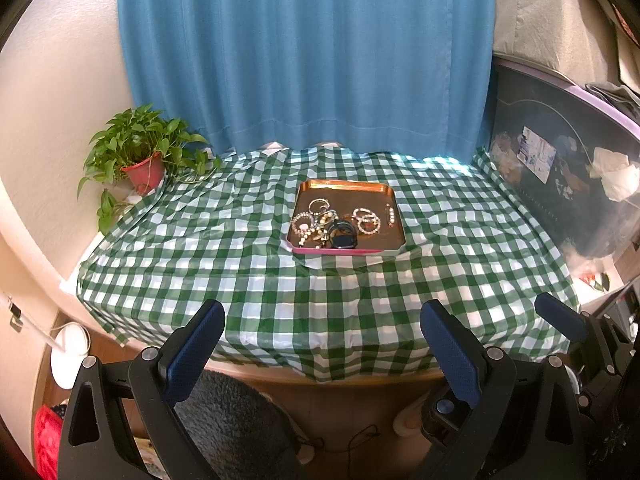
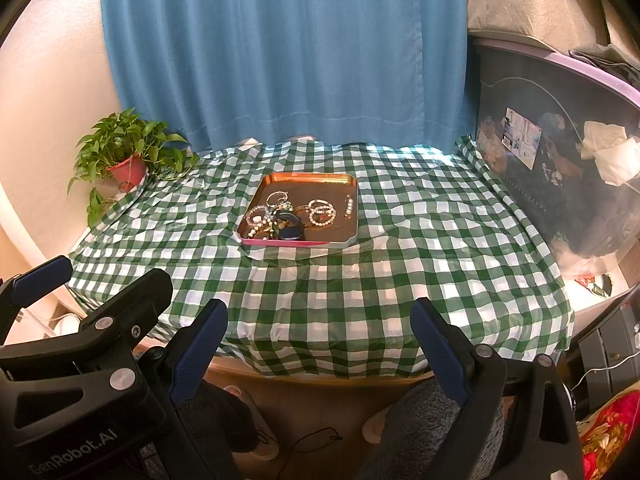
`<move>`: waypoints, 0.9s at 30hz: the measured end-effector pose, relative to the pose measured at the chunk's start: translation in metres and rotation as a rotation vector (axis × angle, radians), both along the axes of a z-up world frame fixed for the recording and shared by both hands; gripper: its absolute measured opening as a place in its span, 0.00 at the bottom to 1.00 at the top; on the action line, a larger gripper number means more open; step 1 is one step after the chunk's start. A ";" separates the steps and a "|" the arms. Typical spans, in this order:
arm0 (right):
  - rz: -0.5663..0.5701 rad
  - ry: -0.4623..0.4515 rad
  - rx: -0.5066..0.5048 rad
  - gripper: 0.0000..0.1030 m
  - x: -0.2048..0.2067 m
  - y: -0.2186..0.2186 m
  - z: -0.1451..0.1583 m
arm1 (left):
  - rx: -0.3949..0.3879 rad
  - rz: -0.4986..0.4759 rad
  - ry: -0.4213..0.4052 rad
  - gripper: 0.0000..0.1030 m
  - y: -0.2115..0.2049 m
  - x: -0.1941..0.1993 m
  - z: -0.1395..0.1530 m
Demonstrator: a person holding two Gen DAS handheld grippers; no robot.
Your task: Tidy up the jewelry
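- Both claws hang at the near edge of the surface: my left claw (image 1: 322, 344) and right claw (image 2: 318, 340) stand wide, nothing between the fingers.
- Below them, grey fuzzy fabric (image 1: 232, 420) is partly hidden by the fingers; I cannot tell what it is.
- Out on the checked cloth (image 1: 240, 280), well apart from both claws, sits a tray (image 1: 344, 251), pink outside, coppery inside.
- Its jewelry (image 1: 336, 222) is a tangle of beaded bracelets and a dark band; single pieces are hard to separate.
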State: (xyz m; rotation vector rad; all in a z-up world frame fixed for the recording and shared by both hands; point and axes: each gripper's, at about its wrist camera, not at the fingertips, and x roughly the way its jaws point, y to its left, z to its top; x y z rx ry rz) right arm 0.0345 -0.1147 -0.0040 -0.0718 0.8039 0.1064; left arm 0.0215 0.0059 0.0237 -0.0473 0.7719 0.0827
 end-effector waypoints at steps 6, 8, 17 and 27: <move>0.001 0.003 0.003 0.89 0.000 0.001 0.000 | 0.001 -0.002 0.002 0.95 0.001 0.001 0.000; 0.004 0.005 0.004 0.89 -0.004 0.001 -0.004 | 0.001 -0.001 0.001 0.95 0.000 0.001 0.000; 0.003 0.005 0.005 0.89 -0.003 0.001 -0.003 | 0.000 -0.001 0.002 0.95 -0.001 0.001 0.001; 0.003 0.006 0.007 0.89 -0.004 0.001 -0.003 | 0.003 -0.002 0.003 0.95 0.000 0.002 0.001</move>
